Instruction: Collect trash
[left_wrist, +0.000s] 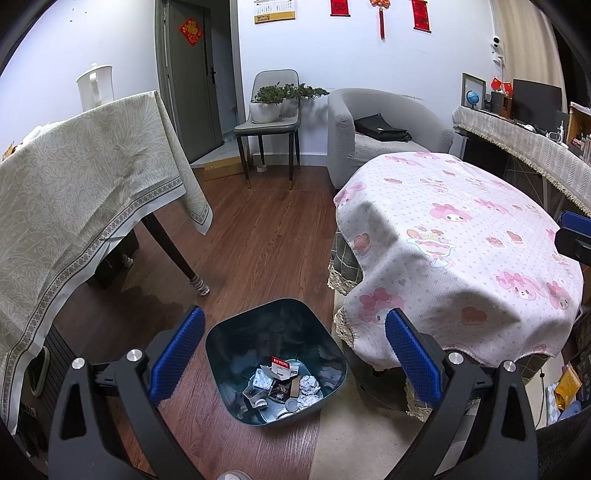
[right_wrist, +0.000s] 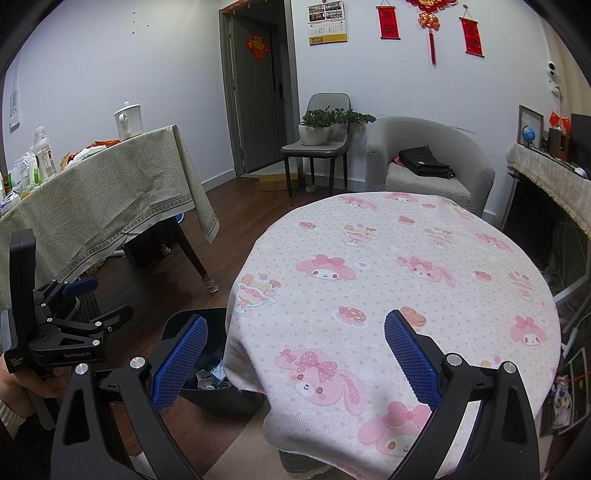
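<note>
A dark blue trash bin (left_wrist: 229, 339) stands on the wooden floor beside the round table. Inside it lie crumpled foil wads (left_wrist: 309, 387), a red-and-white carton (left_wrist: 282, 367) and other scraps. My left gripper (left_wrist: 293, 354) hangs open right above the bin, nothing between its blue pads. My right gripper (right_wrist: 295, 354) is open over the near edge of the round table's pink cartoon cloth (right_wrist: 406, 266), also holding nothing. The bin (right_wrist: 177, 323) shows partly at the table's left edge in the right wrist view, and the left gripper (right_wrist: 85, 306) appears there, held by a hand.
A table with a green-patterned cloth (left_wrist: 74, 192) stands at the left, with a white kettle (left_wrist: 95, 86) on it. A chair bearing potted plants (left_wrist: 275, 103), a grey armchair (left_wrist: 384, 136) with a black bag, and a cluttered sideboard (left_wrist: 524, 136) line the far side.
</note>
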